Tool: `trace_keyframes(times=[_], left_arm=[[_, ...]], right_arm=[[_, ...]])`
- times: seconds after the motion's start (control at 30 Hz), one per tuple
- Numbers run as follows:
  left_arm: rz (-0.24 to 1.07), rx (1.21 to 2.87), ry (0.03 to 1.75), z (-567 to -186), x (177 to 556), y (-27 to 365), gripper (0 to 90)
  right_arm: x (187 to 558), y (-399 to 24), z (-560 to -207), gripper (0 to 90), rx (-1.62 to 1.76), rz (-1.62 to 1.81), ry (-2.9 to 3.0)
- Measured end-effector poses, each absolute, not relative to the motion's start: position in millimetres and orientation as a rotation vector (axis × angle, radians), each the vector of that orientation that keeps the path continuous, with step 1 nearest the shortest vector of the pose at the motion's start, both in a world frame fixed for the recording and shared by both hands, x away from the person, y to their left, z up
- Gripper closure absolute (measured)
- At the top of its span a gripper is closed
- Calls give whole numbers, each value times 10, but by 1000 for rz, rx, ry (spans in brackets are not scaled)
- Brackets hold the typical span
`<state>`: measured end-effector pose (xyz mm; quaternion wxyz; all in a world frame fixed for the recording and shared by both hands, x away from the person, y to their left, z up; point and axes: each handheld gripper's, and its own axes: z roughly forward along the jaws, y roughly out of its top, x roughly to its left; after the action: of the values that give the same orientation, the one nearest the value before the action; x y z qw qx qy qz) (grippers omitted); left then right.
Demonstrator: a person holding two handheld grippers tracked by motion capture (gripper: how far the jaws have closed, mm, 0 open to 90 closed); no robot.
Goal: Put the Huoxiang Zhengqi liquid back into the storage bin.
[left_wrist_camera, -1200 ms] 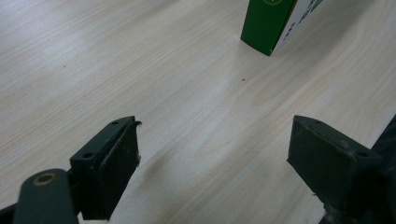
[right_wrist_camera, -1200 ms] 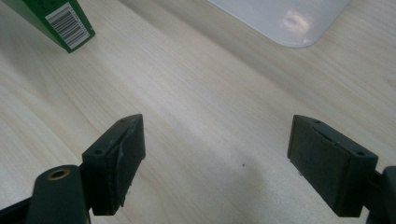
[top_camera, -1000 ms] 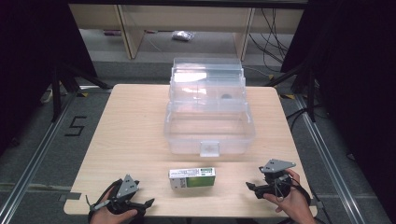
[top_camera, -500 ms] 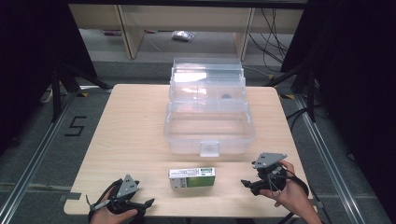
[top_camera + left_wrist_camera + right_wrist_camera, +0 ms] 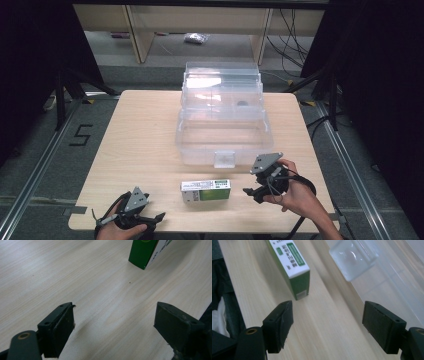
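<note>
A small green and white carton (image 5: 205,190) lies flat near the table's front edge, in front of a clear plastic tiered box (image 5: 223,115) that stands open. My right gripper (image 5: 252,191) is open just right of the carton, tilted towards it; its view shows the carton's green end (image 5: 294,272) ahead on the left and the box's latch (image 5: 353,258) at upper right. My left gripper (image 5: 156,220) rests open at the front left edge of the table, and the carton's corner (image 5: 146,251) shows far ahead in its view. Nothing lies between either pair of jaws.
The wooden table (image 5: 140,135) has bare room to the left of the box. A floor marking "5" (image 5: 81,135) sits left of the table. Shelving and cables stand beyond the far edge, with metal rails along both sides.
My right gripper has moved left and slightly forward, closing on the carton's right end. The left gripper has stayed in place.
</note>
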<state>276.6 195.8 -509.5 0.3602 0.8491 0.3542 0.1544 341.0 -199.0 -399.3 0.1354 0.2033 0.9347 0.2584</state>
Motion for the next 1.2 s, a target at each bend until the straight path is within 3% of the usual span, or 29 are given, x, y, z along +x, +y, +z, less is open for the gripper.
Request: trace_keyframes(times=[0.67,1.2], left_arm=[[404,2189,919,-5093,2773,1956,159],[393,2176,925,-5092,2764,1952,159]], right_arm=[[3484,-1508,-3854,247,397,662,2806],[3601,-1055,-3923,302,276,563,2926]])
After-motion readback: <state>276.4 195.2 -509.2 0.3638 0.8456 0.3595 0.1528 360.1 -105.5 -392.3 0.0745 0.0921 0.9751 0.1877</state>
